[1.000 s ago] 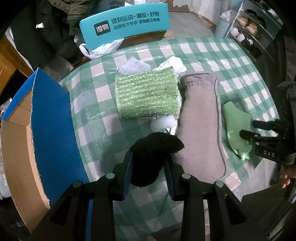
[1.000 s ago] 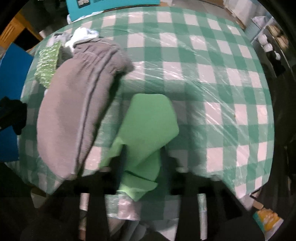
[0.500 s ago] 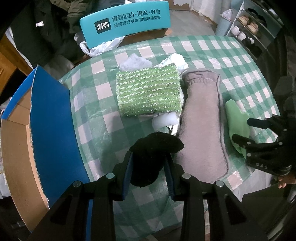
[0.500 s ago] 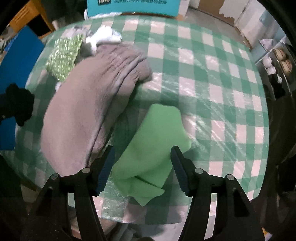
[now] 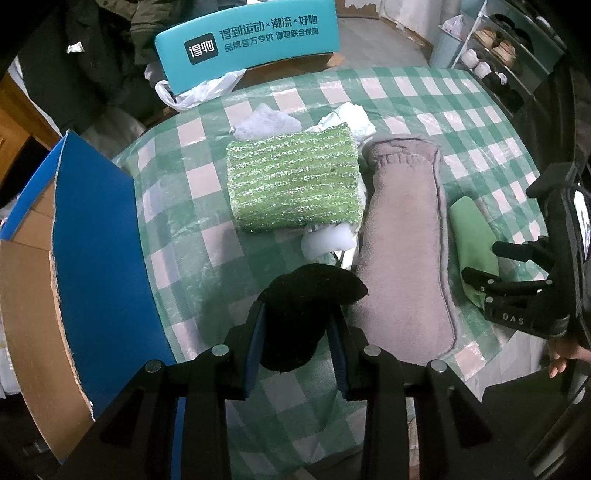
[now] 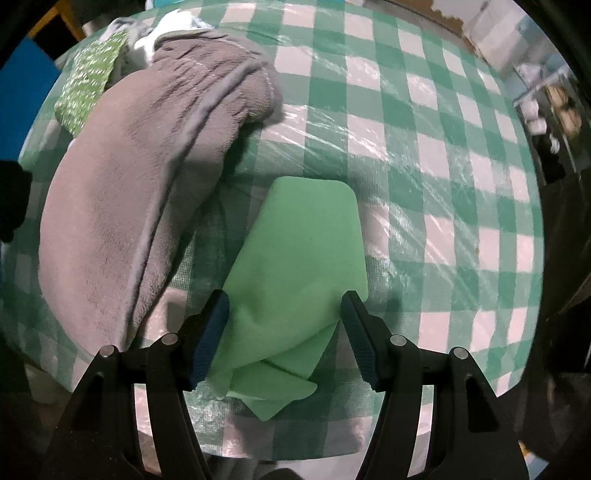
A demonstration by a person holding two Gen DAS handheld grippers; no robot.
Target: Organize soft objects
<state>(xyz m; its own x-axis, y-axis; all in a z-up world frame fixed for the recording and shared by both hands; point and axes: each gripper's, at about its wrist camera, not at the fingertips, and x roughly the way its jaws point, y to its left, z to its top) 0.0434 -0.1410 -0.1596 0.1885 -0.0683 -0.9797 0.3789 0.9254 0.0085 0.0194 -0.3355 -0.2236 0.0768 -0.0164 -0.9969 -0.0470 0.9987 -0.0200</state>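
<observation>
Soft objects: we count 5 on the checked tablecloth (image 5: pixel 476 110), plus 1 held above it.
Left gripper (image 5: pixel 298 334): we see its jaws narrow, clamped on a black cloth (image 5: pixel 303 314) above the table's near edge.
Right gripper (image 6: pixel 284 339): we see its jaws wide, straddling the folded green cloth (image 6: pixel 299 258); the pads stand just beside its edges and we see no squeeze.
Green cloth position: near the table edge, just beside the grey plush item (image 5: pixel 402 240).
Grey plush item: long, lying flat, touching the sparkly green pad (image 5: pixel 293 182).
Sparkly green pad: resting on white cloths (image 5: pixel 328 243) at table centre.
Blue-lined cardboard box (image 5: pixel 96 258): at the table's left side, open.
Teal chair back (image 5: pixel 247 35): beyond the far edge.
</observation>
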